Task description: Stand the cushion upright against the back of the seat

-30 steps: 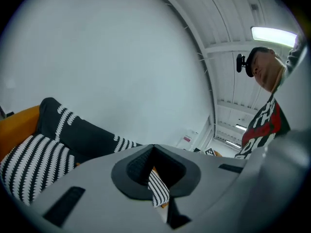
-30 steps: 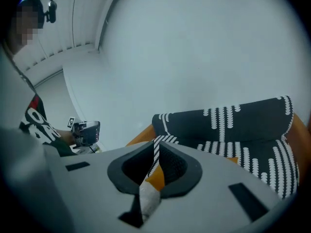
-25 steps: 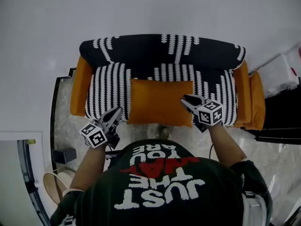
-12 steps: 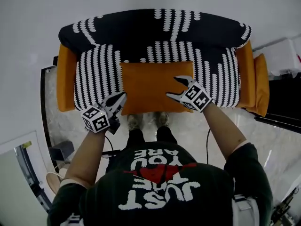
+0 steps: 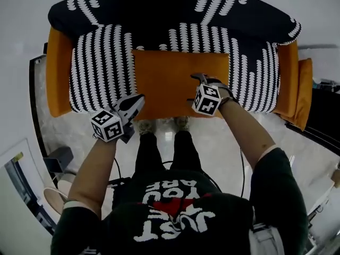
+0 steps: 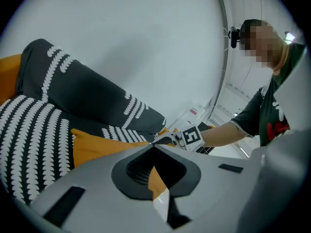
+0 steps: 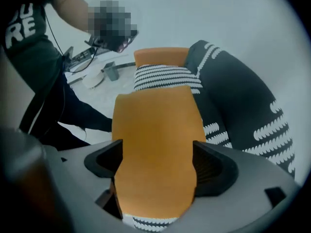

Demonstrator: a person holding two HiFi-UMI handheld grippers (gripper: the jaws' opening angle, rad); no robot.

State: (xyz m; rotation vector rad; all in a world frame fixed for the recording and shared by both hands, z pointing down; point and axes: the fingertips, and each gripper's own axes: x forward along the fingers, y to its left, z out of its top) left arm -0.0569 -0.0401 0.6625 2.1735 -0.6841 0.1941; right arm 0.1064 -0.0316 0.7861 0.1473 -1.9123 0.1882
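An orange cushion [image 5: 178, 81] lies flat on the seat of the sofa, in front of its black-and-white patterned back [image 5: 175, 9]. My right gripper [image 5: 197, 82] points steeply down over the cushion's front right part. Its jaws have just been opening and stand wide, with the cushion's [image 7: 155, 125] top face showing between them, and the pads do not press on it. My left gripper [image 5: 133, 104] hovers at the cushion's front left corner, jaws together and nothing in them. From the left gripper [image 6: 153, 147] view the cushion [image 6: 97, 147] lies just ahead, with the right gripper [image 6: 167, 140] beyond it.
Orange armrests [image 5: 57, 73] flank the striped seat cover [image 5: 101, 68]; the right armrest [image 5: 289, 78] is at the far side. The person's shoes [image 5: 159, 125] stand on the pale floor against the sofa front. A dark frame [image 5: 40, 137] runs along the left.
Both grippers have dropped towards the seat. The right one has tipped down over the cushion and its jaws have opened. The sofa fills more of the head view.
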